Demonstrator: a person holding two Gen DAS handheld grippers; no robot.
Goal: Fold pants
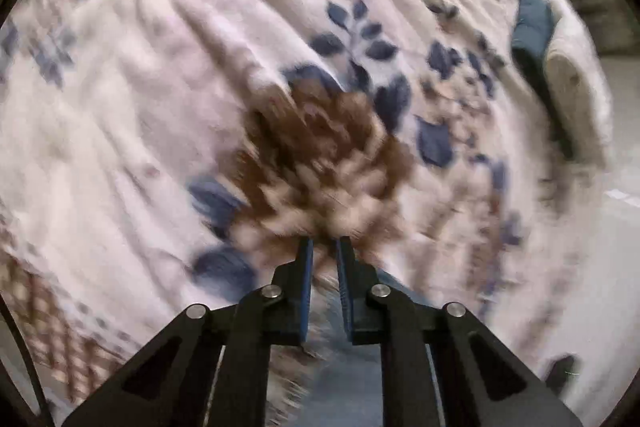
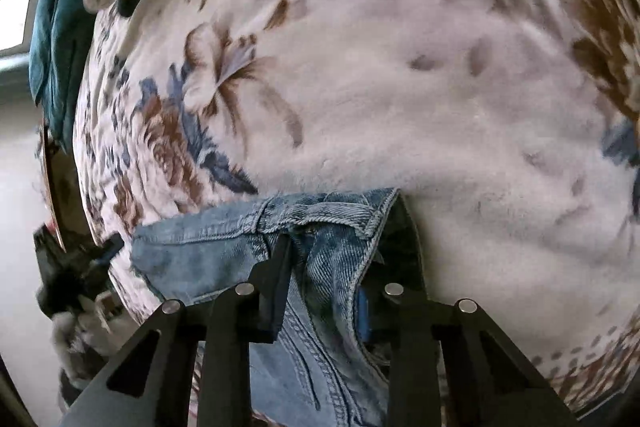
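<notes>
The pants are light blue denim jeans. In the right wrist view the jeans [image 2: 224,247] are bunched over the flowered blanket [image 2: 400,87], and my right gripper [image 2: 344,231] is shut on a fold of them near a seamed hem. In the left wrist view my left gripper [image 1: 325,247] has its jaws close together with a frayed denim edge [image 1: 324,311] between the blue pads [image 1: 306,291]; more denim [image 1: 344,387] hangs below. The view is motion-blurred.
The blanket [image 1: 160,107] is white with brown and blue flowers and covers a bed. A teal cloth [image 1: 532,27] and a cream cushion [image 1: 568,83] lie at its edge; both also show in the right wrist view, the teal cloth [image 2: 56,39] at upper left. Floor [image 2: 20,207] lies left.
</notes>
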